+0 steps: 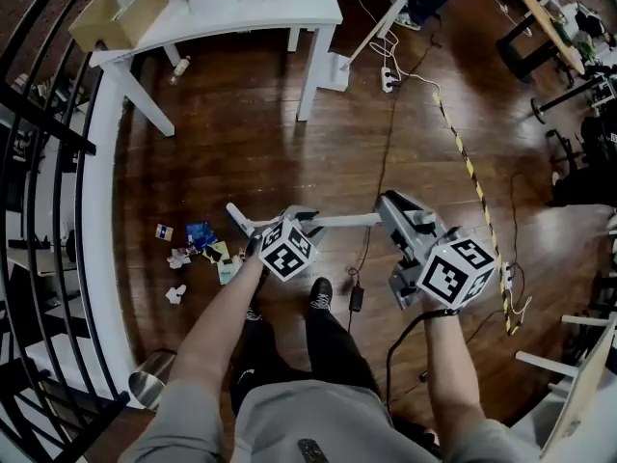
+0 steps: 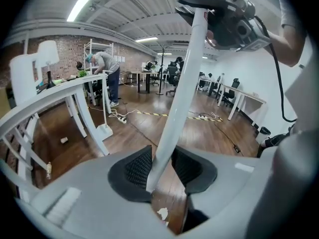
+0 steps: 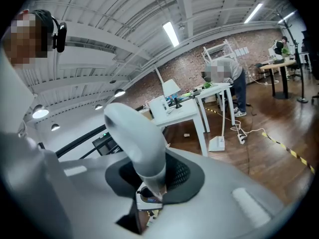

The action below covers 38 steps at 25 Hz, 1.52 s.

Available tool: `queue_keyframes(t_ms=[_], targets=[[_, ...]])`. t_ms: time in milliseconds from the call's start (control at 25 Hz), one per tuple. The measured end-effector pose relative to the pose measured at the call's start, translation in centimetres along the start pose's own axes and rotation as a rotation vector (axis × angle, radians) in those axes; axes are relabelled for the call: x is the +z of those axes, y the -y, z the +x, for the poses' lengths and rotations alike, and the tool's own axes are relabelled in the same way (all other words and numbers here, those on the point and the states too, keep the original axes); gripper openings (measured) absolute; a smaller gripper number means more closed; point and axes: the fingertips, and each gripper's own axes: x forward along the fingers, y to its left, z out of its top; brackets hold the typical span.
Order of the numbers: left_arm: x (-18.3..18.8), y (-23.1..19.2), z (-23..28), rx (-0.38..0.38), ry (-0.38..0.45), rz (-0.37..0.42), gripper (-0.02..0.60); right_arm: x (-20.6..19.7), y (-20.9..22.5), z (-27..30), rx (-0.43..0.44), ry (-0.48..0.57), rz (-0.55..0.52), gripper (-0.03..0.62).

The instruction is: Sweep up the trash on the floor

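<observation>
Left gripper (image 2: 162, 169) is clamped on the white broom handle (image 1: 342, 221) partway along, and the right gripper (image 3: 152, 177) is closed round its curved end, both at centre frame. Scattered trash (image 1: 198, 244) lies on the wooden floor (image 1: 241, 143) at middle left. Farther off, a white table (image 1: 260, 13) stands at upper left.

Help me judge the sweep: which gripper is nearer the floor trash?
Left. The left gripper is just right of the trash in the head view; the right gripper is farther right along the handle.
</observation>
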Motion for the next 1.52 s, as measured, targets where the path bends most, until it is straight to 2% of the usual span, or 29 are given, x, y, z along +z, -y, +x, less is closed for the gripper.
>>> queue_keyframes(t_ms=[160, 320, 400, 560, 640, 720, 840, 1120, 1520], targets=[[6.0, 3.2, 8.0, -0.049, 0.027, 0.037, 0.127, 1.5, 7.6, -4.8, -0.072, 0.031, -0.01, 0.06], [9.1, 6.7, 15.3, -0.124, 0.039, 0.074, 0.121, 0.8, 13.2, -7.9, -0.156, 0.03, -0.04, 0.061], [9.5, 8.1, 18.4, -0.171, 0.05, 0.055, 0.123, -0.2, 15.4, -8.6, -0.195, 0.015, -0.054, 0.063], [8.4, 9.1, 22.2, -0.23, 0.069, -0.046, 0.134, -2.2, 18.3, -8.2, -0.247, 0.006, -0.048, 0.064], [8.6, 9.0, 22.7, -0.228, 0.079, -0.052, 0.135, -1.8, 19.4, -8.2, -0.26, 0.019, -0.023, 0.064], [8.6, 8.8, 22.7, -0.227, 0.066, -0.027, 0.133, -2.0, 19.9, -8.2, -0.255, 0.012, 0.003, 0.063], [7.3, 8.6, 21.7, -0.229, 0.035, -0.01, 0.132, -3.0, 19.2, -7.6, -0.229, -0.016, 0.031, 0.063], [1.1, 5.4, 16.7, -0.155, -0.022, -0.068, 0.132, -5.4, 14.6, -3.1, -0.14, -0.056, 0.071, 0.063], [-7.4, 1.3, 7.5, -0.082, -0.058, -0.137, 0.131, -8.4, 4.2, 4.3, -0.033, -0.122, 0.049, 0.063]])
